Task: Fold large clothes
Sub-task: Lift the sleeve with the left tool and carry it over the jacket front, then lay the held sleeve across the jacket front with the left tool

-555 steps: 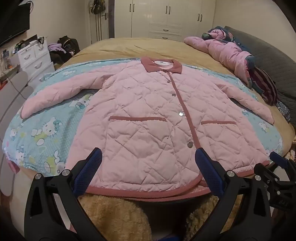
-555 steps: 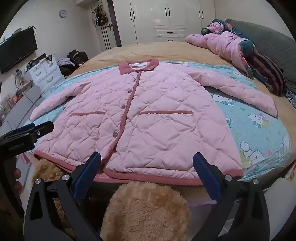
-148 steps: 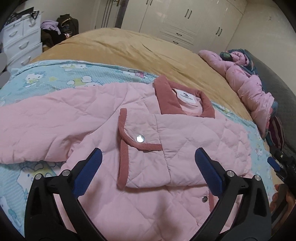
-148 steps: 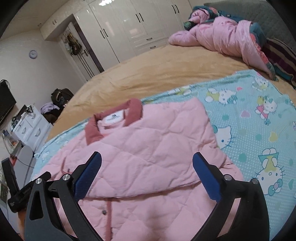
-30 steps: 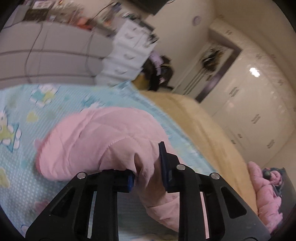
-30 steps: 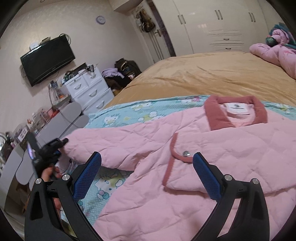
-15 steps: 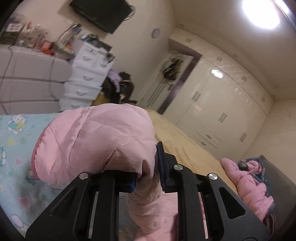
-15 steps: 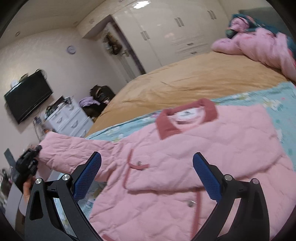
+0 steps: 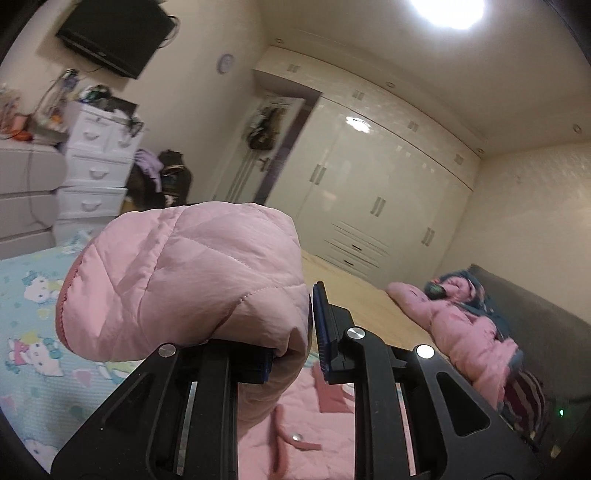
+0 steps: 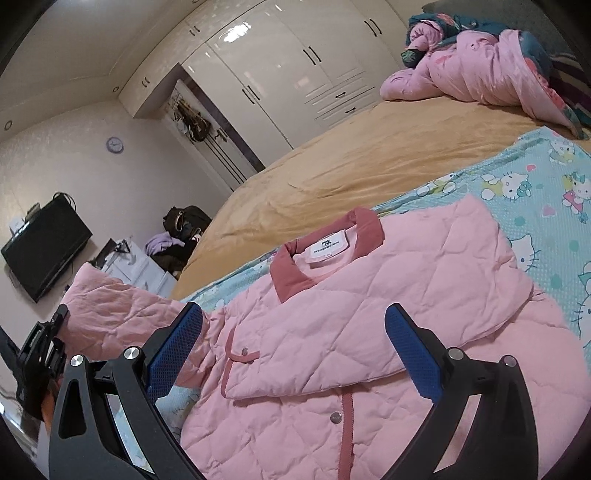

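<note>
The pink quilted jacket point(image 10: 369, 295) lies on the bed with its dark pink collar point(image 10: 325, 251) toward the wardrobe and one side folded over its front. My left gripper point(image 9: 291, 354) is shut on the cuff end of the jacket's sleeve point(image 9: 184, 277), which bulges over the left finger and is held up off the bed. In the right wrist view that left gripper point(image 10: 40, 350) shows at the far left with the raised sleeve point(image 10: 110, 306). My right gripper point(image 10: 293, 354) hangs open above the jacket's front, nothing between its blue pads point(image 10: 173, 350).
A light blue cartoon sheet point(image 10: 535, 192) lies under the jacket on a tan blanket point(image 10: 332, 166). Another pink padded garment point(image 10: 480, 62) is heaped at the bed's far right. White drawers point(image 9: 96, 166) and a wall television point(image 9: 114, 33) stand left; a white wardrobe point(image 9: 369, 192) is behind.
The left gripper has lifted the sleeve end off the sheet and carried it toward the jacket body. The right gripper has swung across the jacket and rolled.
</note>
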